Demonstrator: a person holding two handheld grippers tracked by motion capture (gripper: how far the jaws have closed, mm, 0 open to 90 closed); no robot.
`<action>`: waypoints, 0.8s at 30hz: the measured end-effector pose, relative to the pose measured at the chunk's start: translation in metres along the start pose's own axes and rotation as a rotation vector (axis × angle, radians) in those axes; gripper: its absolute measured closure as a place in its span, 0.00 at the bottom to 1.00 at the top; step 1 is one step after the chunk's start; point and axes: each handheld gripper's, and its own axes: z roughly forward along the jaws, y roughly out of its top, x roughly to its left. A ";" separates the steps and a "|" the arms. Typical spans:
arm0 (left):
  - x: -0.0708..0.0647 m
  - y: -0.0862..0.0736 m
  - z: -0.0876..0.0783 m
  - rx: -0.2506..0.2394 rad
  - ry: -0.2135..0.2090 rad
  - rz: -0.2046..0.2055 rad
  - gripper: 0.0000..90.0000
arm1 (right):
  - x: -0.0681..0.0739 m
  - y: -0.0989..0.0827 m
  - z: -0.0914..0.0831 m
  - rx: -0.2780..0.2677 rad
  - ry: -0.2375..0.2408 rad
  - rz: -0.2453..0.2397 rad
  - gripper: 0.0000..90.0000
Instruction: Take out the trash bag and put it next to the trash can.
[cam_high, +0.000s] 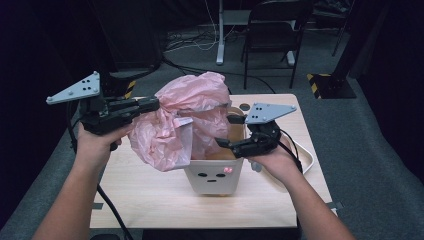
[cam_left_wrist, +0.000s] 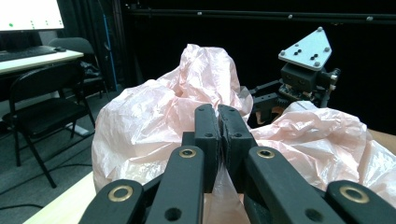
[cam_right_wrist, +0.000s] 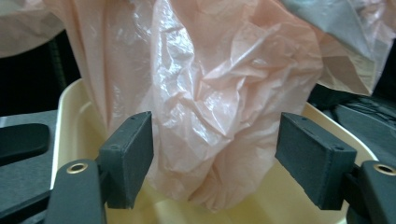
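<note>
Crumpled pink plastic bag (cam_high: 185, 120) draped half inside the cream bin (cam_high: 215, 177), billowing upward

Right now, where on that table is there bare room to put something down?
The table is bare along its near edge, in front of the small bin, and at its near left. The middle is crowded by the pink bag billowing over the bin, with both grippers there.

- Folding chair (cam_high: 272, 30): black, standing on the grey floor beyond the table.
- Table (cam_high: 165, 200): light wood top.
- Desk (cam_left_wrist: 32, 58): white, behind a second black chair (cam_left_wrist: 42, 107).
- Monitor (cam_left_wrist: 30, 14): lit, above the desk.
- Hazard-striped base (cam_high: 325, 82): on the floor, far right.
</note>
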 end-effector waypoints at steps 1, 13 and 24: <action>0.000 -0.001 0.000 -0.002 -0.002 -0.001 0.97 | 0.000 0.001 0.001 0.000 0.006 0.004 0.30; 0.001 -0.001 -0.007 -0.012 0.001 -0.001 0.97 | 0.002 0.009 0.003 0.032 0.039 -0.001 0.43; -0.001 0.008 -0.020 -0.030 0.023 0.015 0.97 | 0.004 0.021 0.009 0.029 0.021 -0.023 0.37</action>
